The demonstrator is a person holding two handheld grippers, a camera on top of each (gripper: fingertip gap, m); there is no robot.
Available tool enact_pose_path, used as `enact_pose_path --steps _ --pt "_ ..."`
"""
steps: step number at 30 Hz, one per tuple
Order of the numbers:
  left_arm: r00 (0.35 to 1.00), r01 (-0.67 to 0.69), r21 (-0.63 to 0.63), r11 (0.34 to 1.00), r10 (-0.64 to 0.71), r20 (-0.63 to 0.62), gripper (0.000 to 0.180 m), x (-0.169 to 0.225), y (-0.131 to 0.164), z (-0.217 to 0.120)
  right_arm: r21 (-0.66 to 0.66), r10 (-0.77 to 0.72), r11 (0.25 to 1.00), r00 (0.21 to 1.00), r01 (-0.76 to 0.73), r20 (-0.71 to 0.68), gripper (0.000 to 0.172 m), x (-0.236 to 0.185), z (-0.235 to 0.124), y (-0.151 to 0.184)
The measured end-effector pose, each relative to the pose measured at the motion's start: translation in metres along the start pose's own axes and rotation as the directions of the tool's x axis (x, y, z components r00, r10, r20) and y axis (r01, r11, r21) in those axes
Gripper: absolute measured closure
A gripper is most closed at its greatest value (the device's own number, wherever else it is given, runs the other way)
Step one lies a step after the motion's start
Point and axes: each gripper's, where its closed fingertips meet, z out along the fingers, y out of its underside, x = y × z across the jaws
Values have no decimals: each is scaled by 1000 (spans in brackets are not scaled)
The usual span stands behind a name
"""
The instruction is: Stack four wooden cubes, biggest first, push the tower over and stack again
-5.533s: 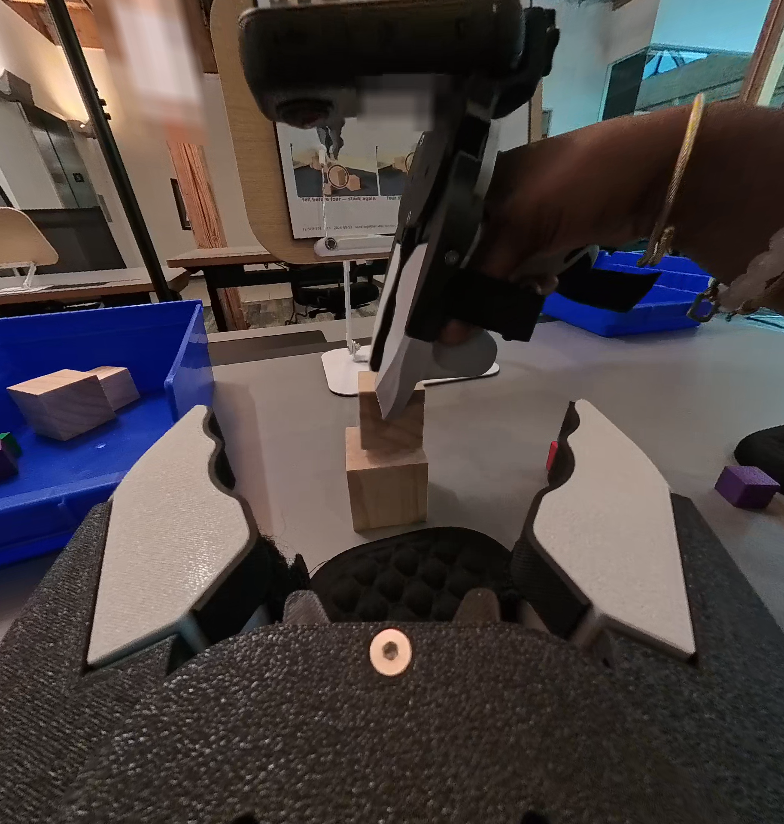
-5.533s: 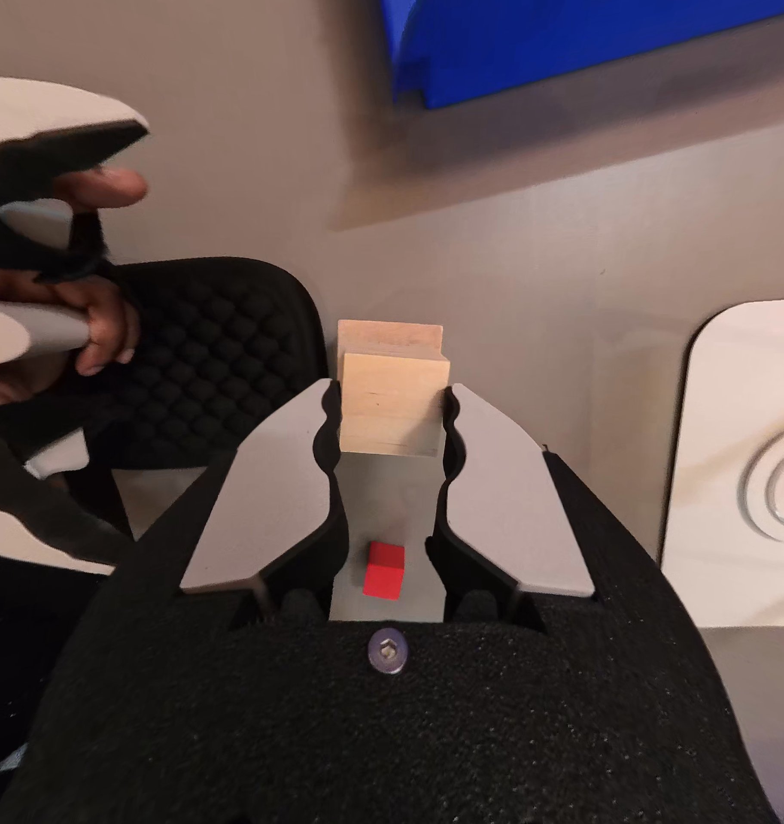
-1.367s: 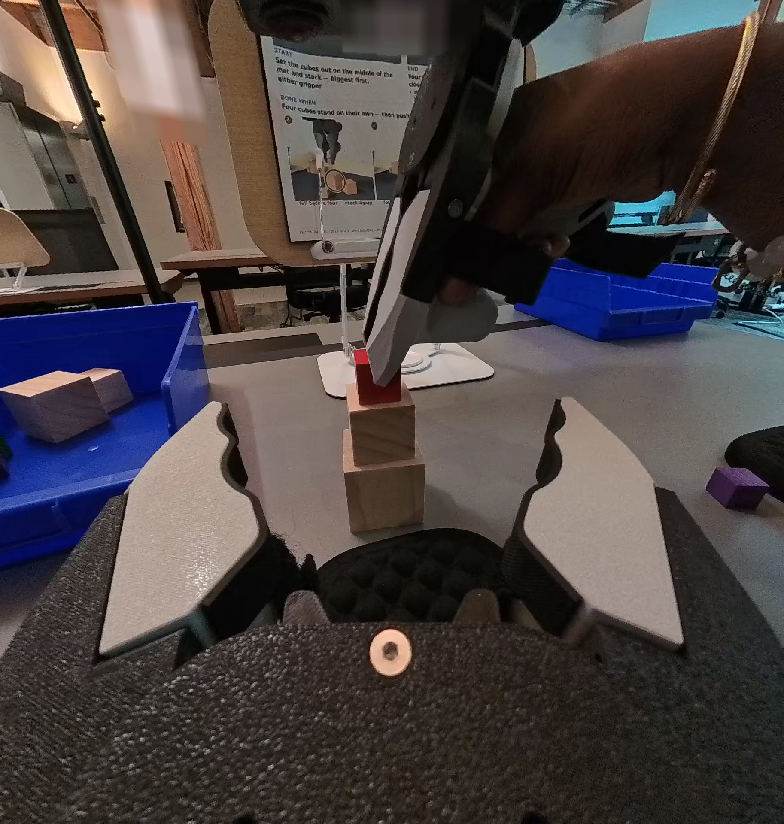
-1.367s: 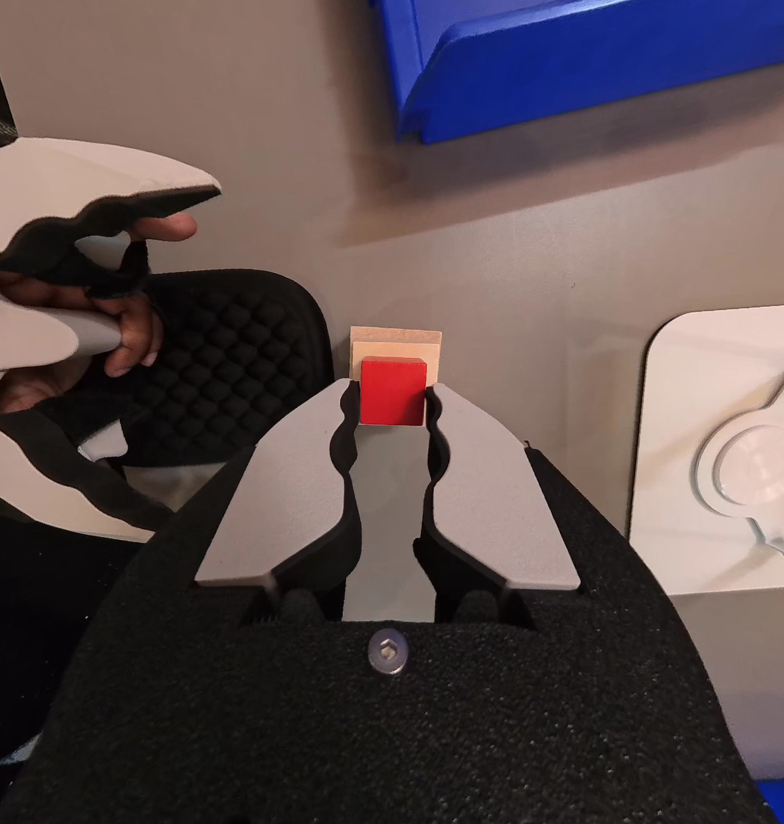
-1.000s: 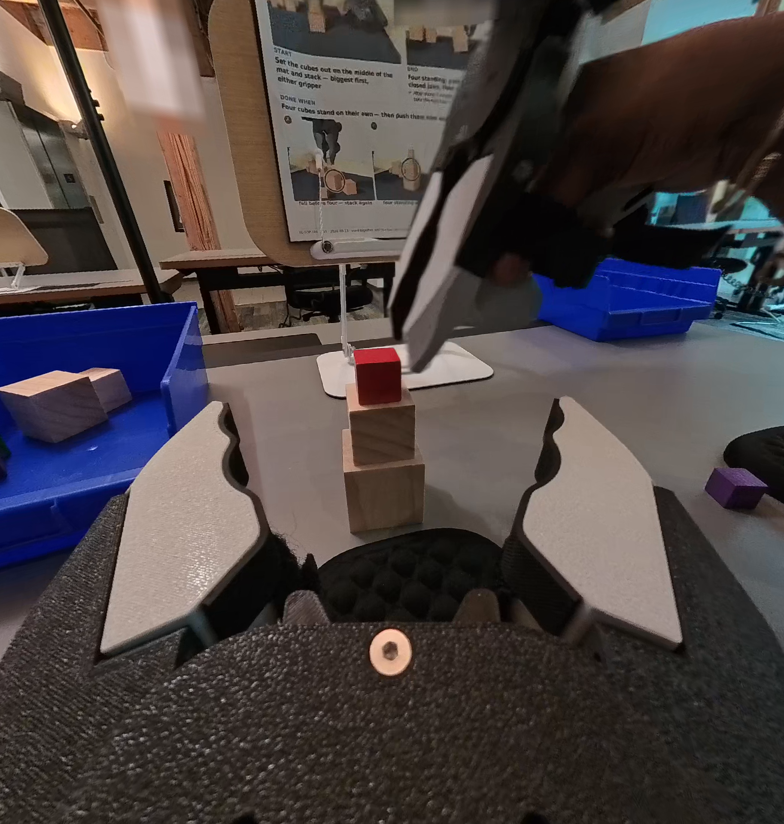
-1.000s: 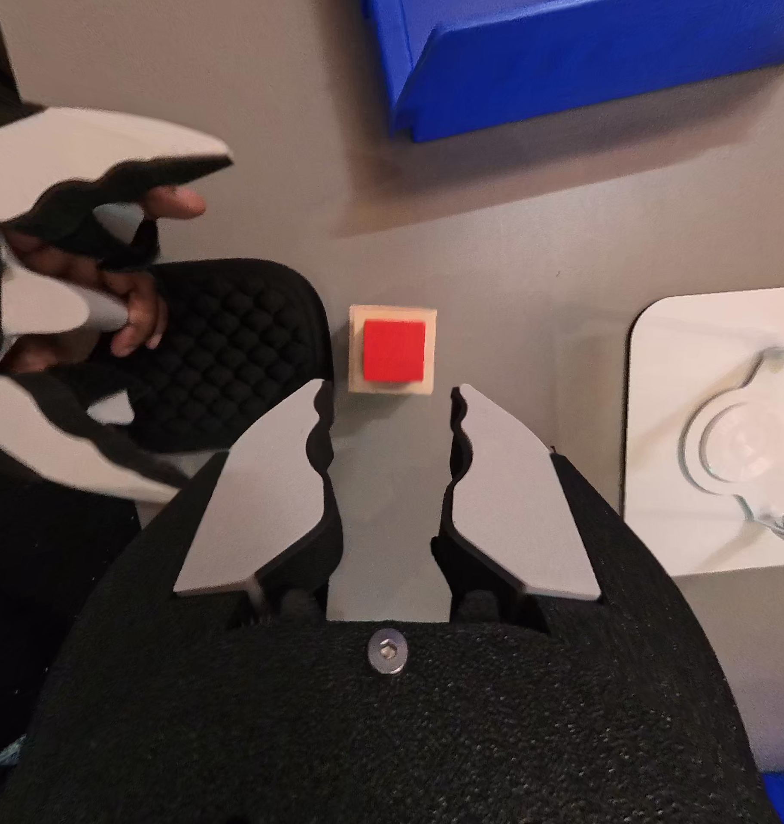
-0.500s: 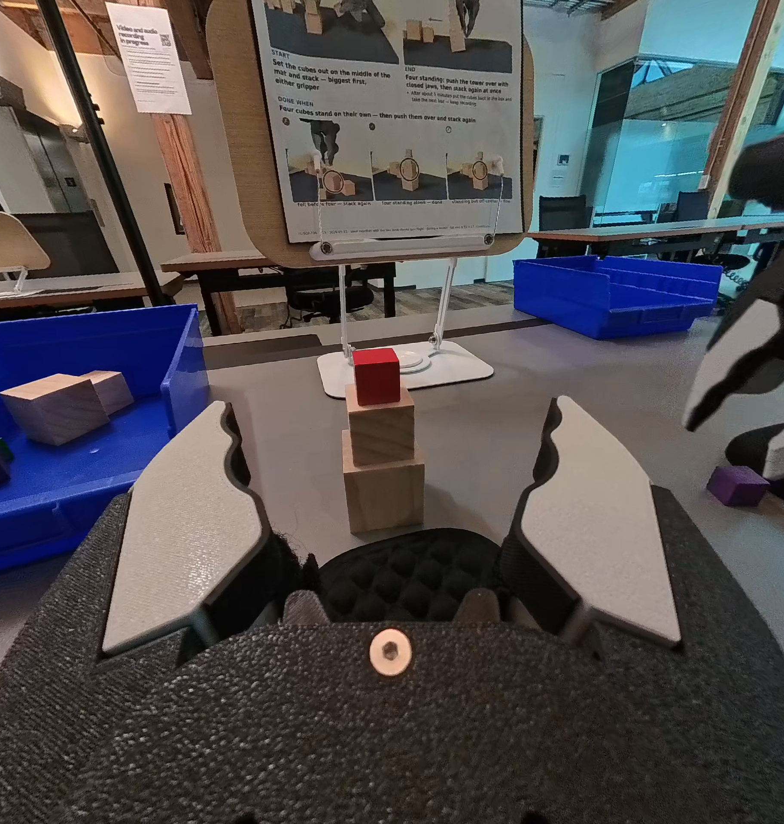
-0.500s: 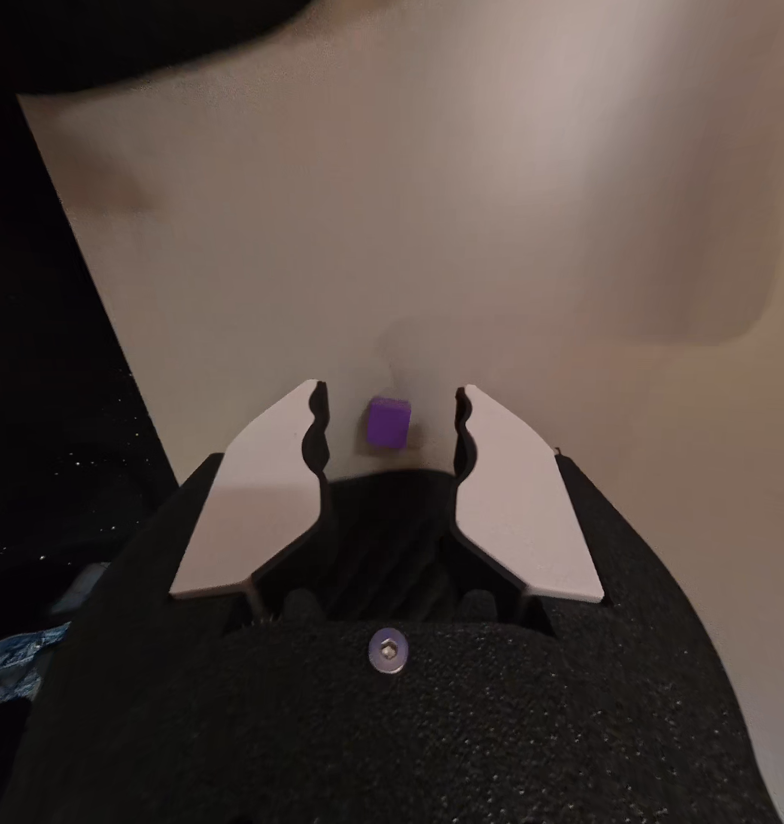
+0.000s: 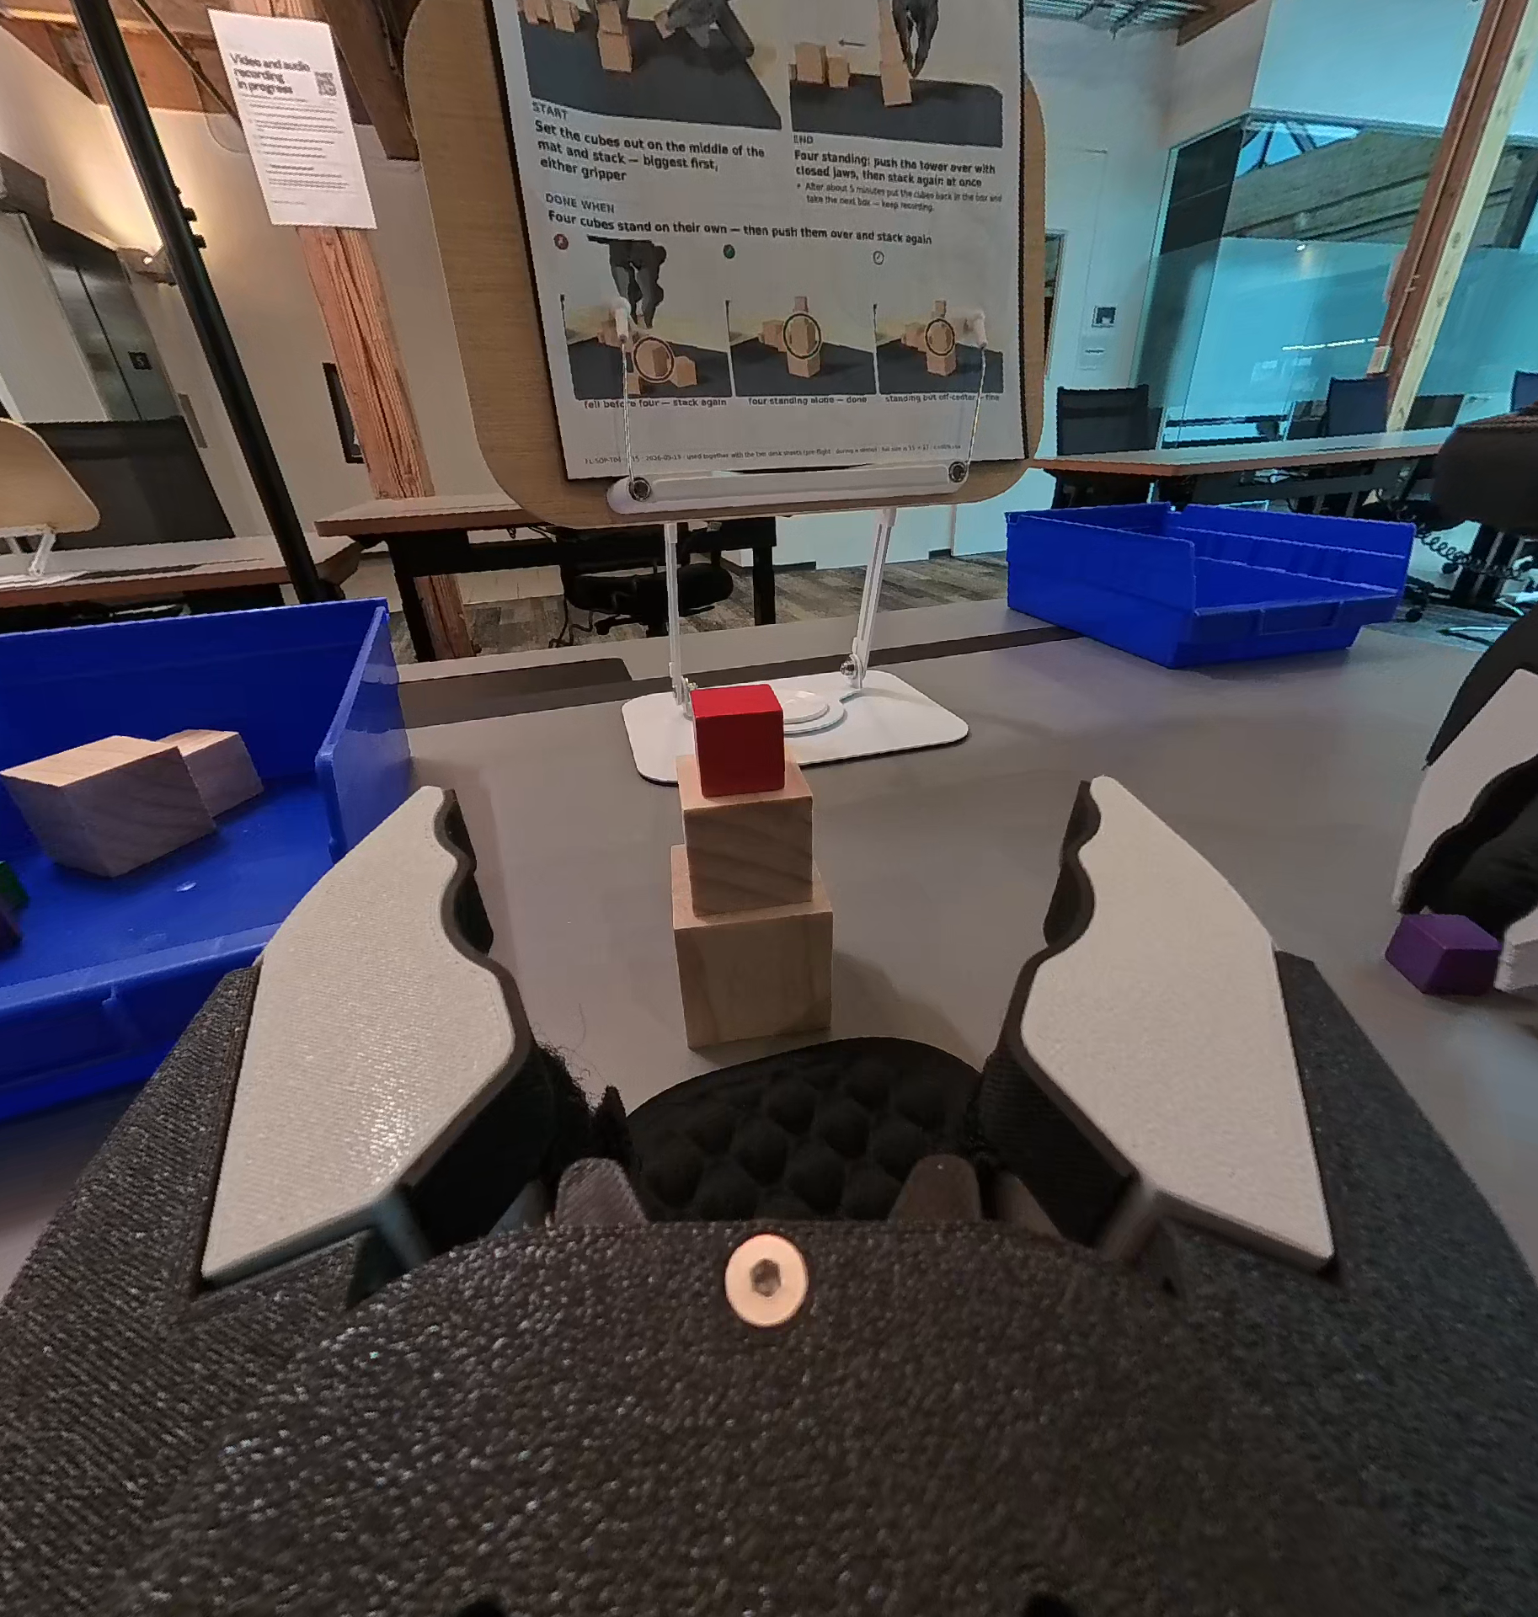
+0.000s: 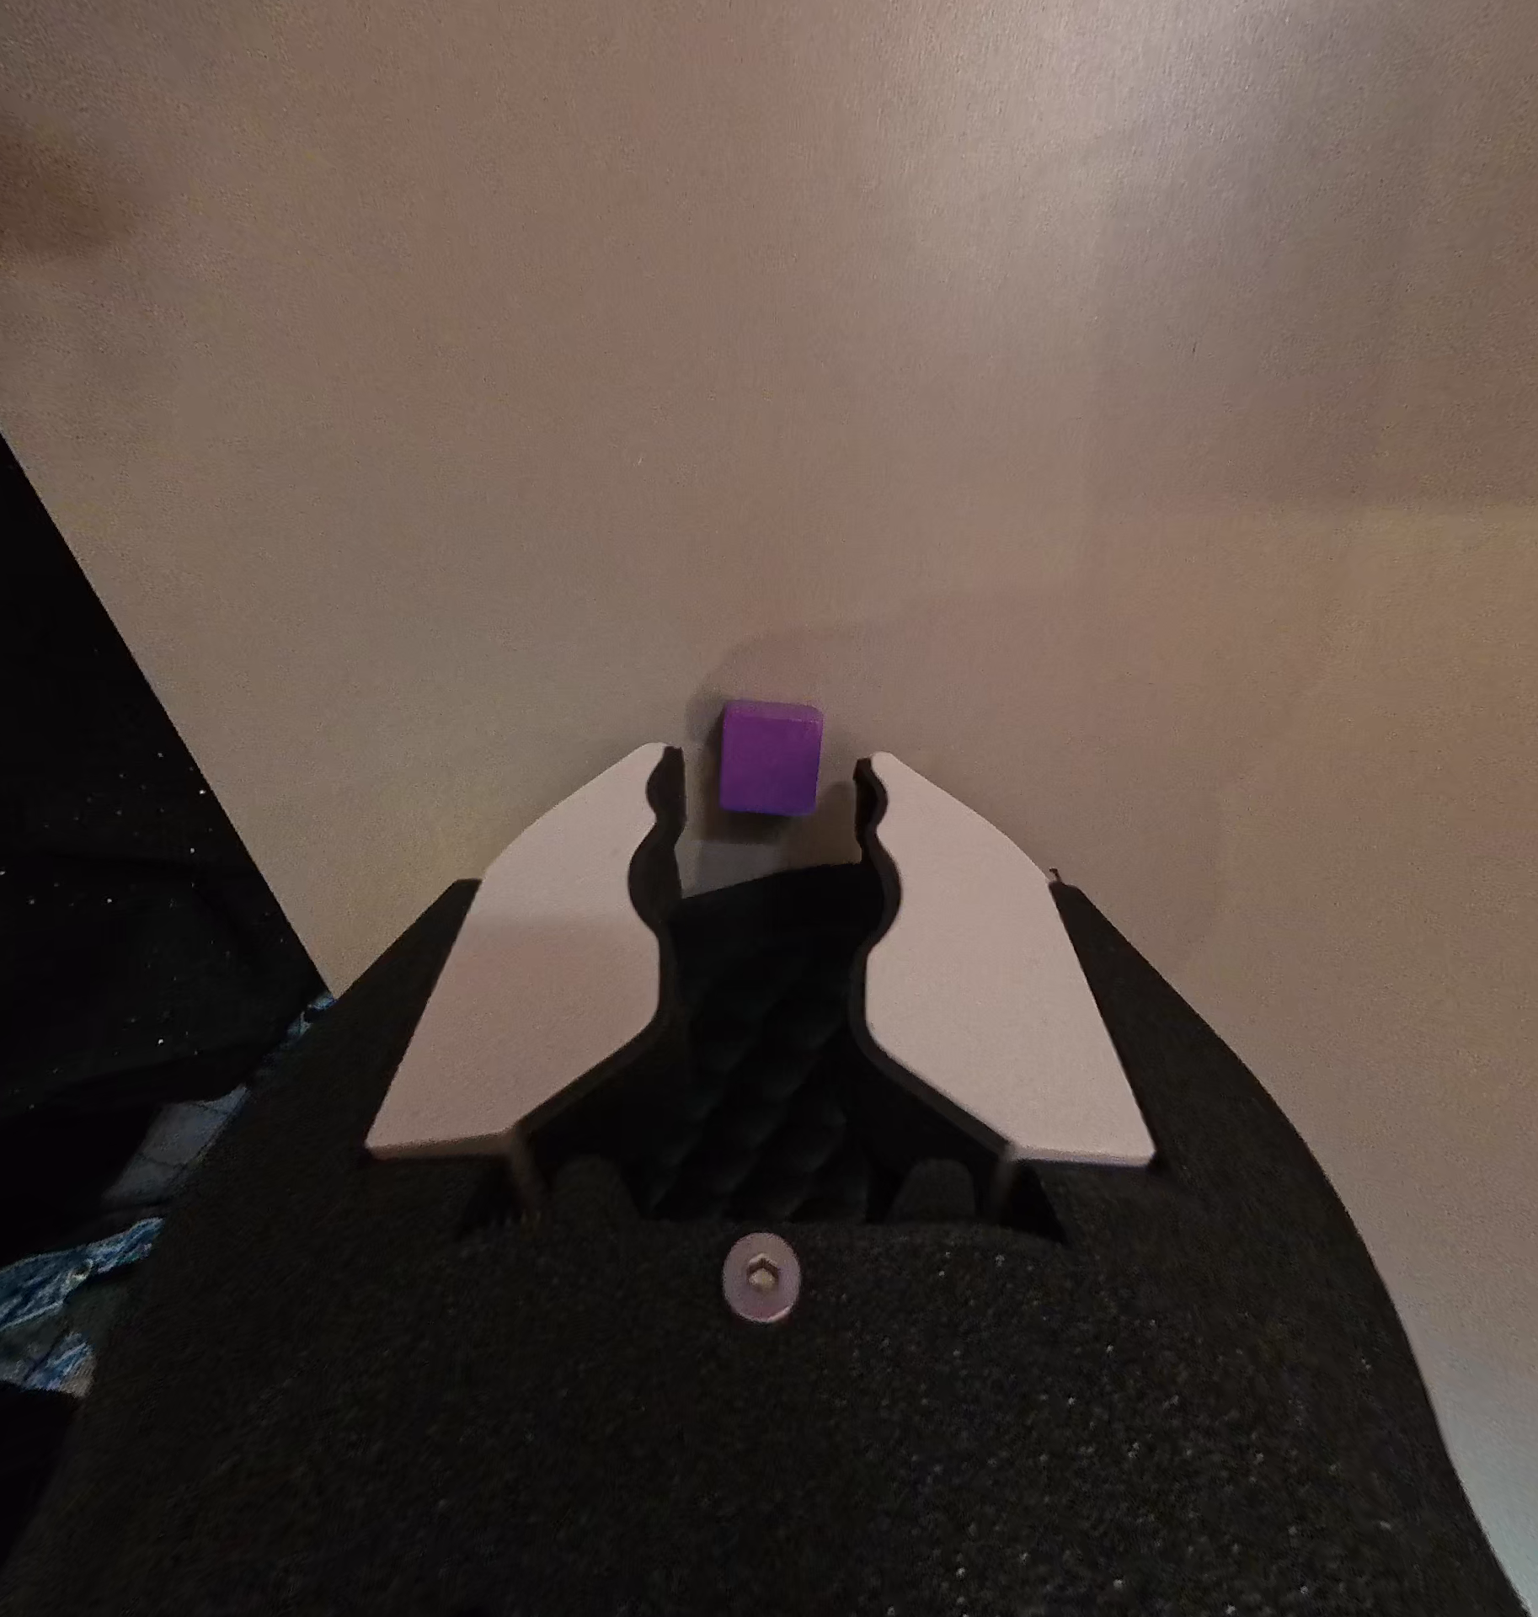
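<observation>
On the grey table (image 9: 1098,831) we see, at twelve o'clock from our left gripper (image 9: 765,840), whose jaws stand wide apart and empty, a tower (image 9: 752,875) of two wooden cubes topped by a red cube (image 9: 737,739). Our right gripper (image 10: 770,770) is far nearer the small purple cube (image 10: 769,758). That cube lies at twelve o'clock between the parted fingertips, gaps showing on both sides, sitting flat with no long axis.
</observation>
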Motion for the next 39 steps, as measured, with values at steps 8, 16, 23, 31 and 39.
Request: enact_pose_path --steps 8,16,23,31,39 --pt "1000 -3 -4 1000 3 0 56 0 0 0 51 15 999 1000 -16 17 151 2 -9 -29" --pt "1000 6 -2 1000 -6 -6 57 0 0 0 181 -130 975 992 128 -1 151 -4 -64 -187" --pt "1000 15 1 1000 -15 -10 57 0 0 0 100 -231 968 973 230 2 151 -5 -62 -258" --pt "1000 15 -1 1000 -15 -11 57 0 0 0 32 -231 973 973 231 9 151 -1 -45 -268" --pt "1000 10 0 1000 -10 -12 58 0 0 0 28 -238 971 971 238 6 151 -4 -41 -270"
